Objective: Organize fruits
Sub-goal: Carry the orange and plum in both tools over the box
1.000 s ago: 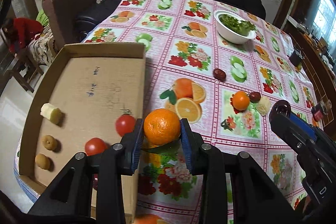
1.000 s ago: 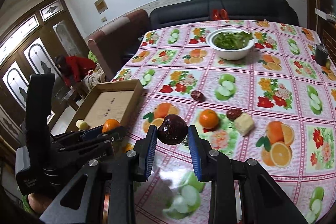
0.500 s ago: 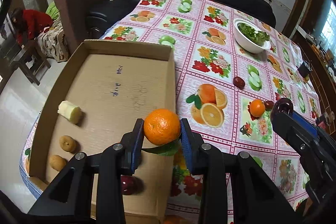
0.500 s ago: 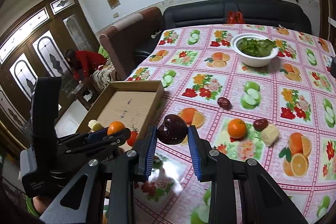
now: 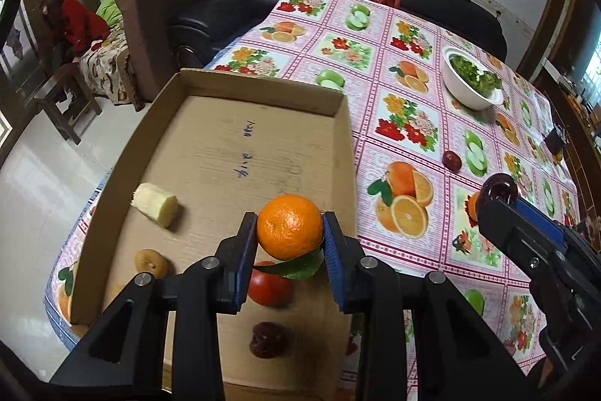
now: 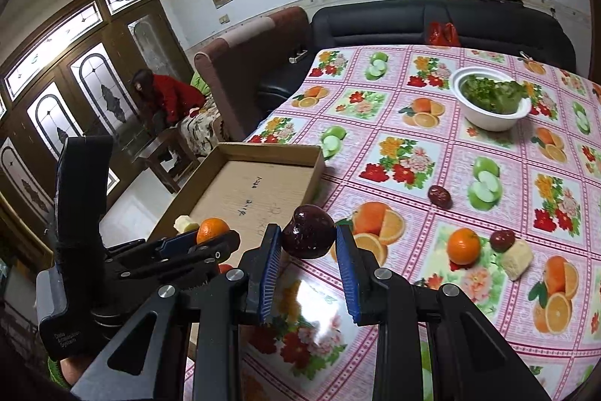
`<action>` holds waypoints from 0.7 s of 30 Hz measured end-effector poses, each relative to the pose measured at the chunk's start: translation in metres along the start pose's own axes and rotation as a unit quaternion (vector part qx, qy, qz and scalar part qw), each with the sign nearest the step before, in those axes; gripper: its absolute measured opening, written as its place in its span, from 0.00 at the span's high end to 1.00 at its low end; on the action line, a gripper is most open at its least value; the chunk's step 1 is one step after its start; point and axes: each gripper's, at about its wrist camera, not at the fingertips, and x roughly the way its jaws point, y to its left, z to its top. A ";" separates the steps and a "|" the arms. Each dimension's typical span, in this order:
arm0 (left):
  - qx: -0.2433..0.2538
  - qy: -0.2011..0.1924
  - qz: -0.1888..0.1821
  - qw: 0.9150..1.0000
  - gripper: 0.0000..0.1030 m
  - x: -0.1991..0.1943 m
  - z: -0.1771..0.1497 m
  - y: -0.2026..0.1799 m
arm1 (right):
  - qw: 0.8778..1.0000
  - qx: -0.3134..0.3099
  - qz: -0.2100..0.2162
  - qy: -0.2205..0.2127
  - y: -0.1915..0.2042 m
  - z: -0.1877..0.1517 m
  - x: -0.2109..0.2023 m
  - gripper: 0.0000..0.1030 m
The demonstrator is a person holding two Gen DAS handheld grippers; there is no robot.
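Note:
My left gripper (image 5: 290, 240) is shut on an orange (image 5: 290, 227) with a green leaf and holds it above the cardboard tray (image 5: 259, 93). In the tray lie a pale fruit chunk (image 5: 156, 205), a small brown fruit (image 5: 151, 262), a tomato (image 5: 269, 288) and a dark red fruit (image 5: 268, 339). My right gripper (image 6: 308, 245) is shut on a dark purple fruit (image 6: 308, 232) above the tablecloth beside the tray (image 6: 270, 150). A second orange (image 6: 463, 245), two dark red fruits (image 6: 439, 196) (image 6: 502, 240) and a pale chunk (image 6: 519, 259) lie on the table.
A white bowl of greens (image 6: 492, 100) stands at the far side of the table. A black sofa (image 6: 432, 21) and a brown armchair (image 5: 165, 6) border the table. A person in red (image 6: 165, 93) sits at the left by the doors.
My left gripper has carried the orange leftward, from over the tablecloth to over the tray. My right gripper has moved left toward the tray with the dark fruit.

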 end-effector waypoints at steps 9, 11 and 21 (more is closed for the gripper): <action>-0.014 0.002 0.014 1.000 0.69 0.006 0.005 0.019 | 1.000 -0.010 0.012 0.010 0.013 0.006 0.019 0.71; -0.017 0.003 0.016 1.000 0.69 0.008 0.006 0.024 | 1.000 -0.014 0.013 0.012 0.016 0.006 0.024 0.71; -0.026 0.008 0.025 0.999 0.69 0.015 0.010 0.039 | 0.999 -0.019 0.021 0.027 0.024 0.008 0.045 0.71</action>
